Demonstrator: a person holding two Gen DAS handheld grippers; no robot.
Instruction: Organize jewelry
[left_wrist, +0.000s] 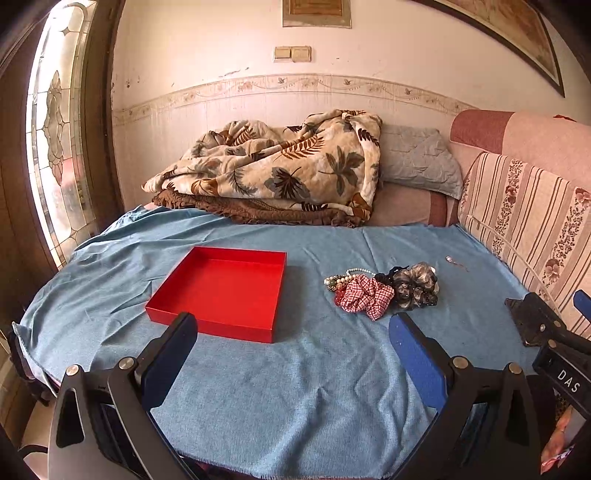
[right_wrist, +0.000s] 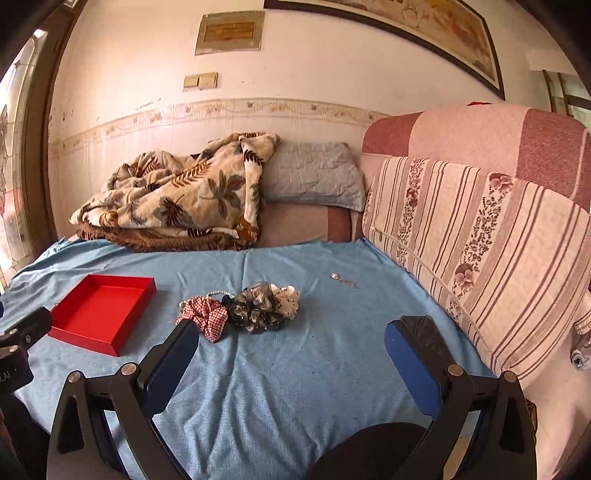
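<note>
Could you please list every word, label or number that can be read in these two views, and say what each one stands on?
"DAS": white letters on a black block of the right claw's body, at the left wrist view's right edge.
"CAL": partly cut off, on the left claw's body.
Wall plaque: engraved lines too blurred to read.
Red tray: no text.

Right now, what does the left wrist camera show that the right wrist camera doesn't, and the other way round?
Only the left wrist view shows the stained-glass window in full, the beads beside the pile, and the right gripper from outside.

Only the right wrist view shows the white dotted scrunchie, the full striped cushion, and part of the left gripper.

Both show the empty red tray, the checked scrunchie, the small ring, the blue cloth and the leaf-print blanket.
</note>
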